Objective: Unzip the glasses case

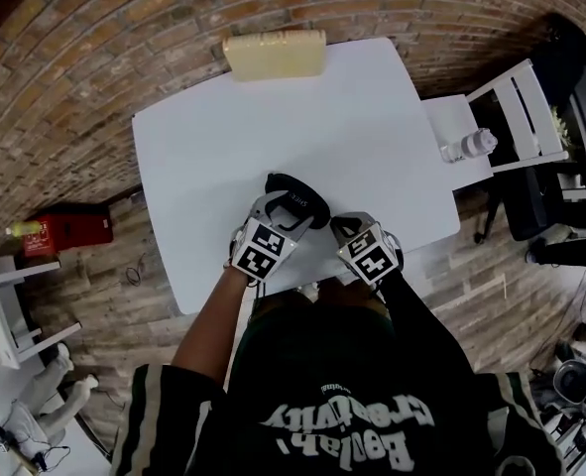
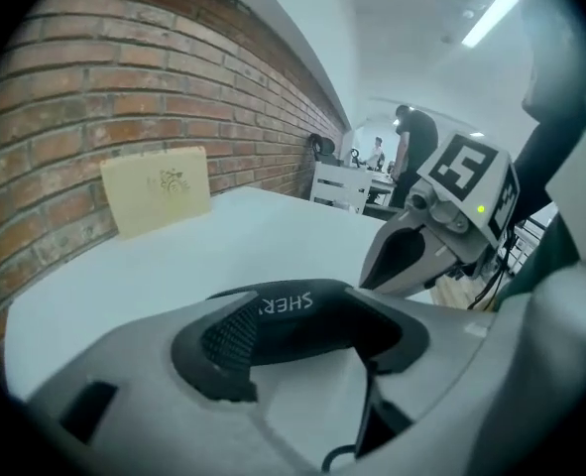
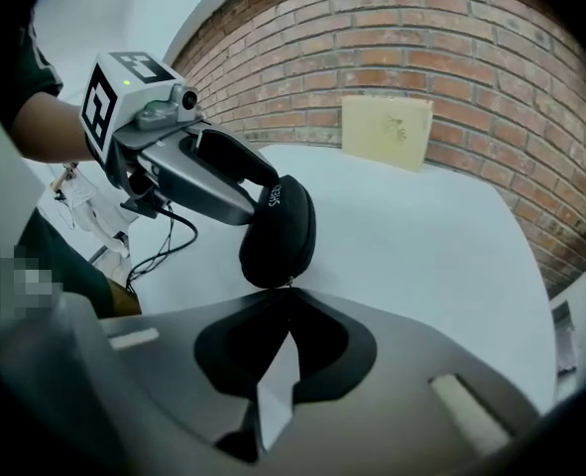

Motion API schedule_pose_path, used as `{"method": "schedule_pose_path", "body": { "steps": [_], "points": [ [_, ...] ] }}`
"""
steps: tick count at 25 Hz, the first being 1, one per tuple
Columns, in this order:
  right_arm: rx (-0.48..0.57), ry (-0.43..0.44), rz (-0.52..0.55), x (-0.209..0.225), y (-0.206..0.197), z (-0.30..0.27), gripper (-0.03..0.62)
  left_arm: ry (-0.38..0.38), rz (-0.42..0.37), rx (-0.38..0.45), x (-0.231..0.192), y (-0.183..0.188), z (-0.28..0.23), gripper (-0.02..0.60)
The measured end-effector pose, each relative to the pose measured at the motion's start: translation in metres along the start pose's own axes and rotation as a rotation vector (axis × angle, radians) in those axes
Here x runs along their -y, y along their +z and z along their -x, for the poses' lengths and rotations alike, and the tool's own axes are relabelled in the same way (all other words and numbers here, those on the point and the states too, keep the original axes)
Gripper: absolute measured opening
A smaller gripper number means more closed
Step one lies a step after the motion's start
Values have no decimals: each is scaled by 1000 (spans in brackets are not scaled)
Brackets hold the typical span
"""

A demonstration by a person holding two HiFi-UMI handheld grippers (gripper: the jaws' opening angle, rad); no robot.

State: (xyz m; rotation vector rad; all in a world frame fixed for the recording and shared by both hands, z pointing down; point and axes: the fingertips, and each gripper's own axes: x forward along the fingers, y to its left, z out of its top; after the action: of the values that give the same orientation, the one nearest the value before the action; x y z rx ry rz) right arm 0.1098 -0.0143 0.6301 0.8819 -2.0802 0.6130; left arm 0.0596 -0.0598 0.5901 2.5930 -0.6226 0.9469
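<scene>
Keep your left claw [image 3: 261, 194] pinching the glasses case [image 2: 302, 315] firmly; your right claw [image 3: 288, 296], pressed together at its lower edge, should pull slowly along that edge.

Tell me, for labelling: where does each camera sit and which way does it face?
Head view: on the head, steeply down at the table; forearms, left gripper, right gripper show.
Left gripper view: rides it, along its jaws at the glasses case; right gripper shows.
Right gripper view: rides it, toward the glasses case; left gripper, forearm show.
Shared: glasses case, beige block.
</scene>
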Motion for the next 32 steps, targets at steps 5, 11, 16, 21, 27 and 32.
{"method": "schedule_pose_path", "body": {
  "steps": [5,11,16,21,27,32],
  "points": [
    [27,75,41,-52,27,-18,14,38,66,11,-16,-16,30,261],
    [46,147,-35,-90,44,-36,15,93,107,23,-38,-35,60,250],
    [22,89,-62,-84,37,-39,15,93,91,-15,-40,-35,57,197],
    [12,38,-19,-72,31,-40,15,87,72,-33,-32,-28,31,120],
    [-14,27,6,-60,19,-43,15,153,56,-20,-27,-19,13,97],
    [-4,21,73,-57,19,-44,15,174,131,38,-33,-22,14,72]
  ]
}}
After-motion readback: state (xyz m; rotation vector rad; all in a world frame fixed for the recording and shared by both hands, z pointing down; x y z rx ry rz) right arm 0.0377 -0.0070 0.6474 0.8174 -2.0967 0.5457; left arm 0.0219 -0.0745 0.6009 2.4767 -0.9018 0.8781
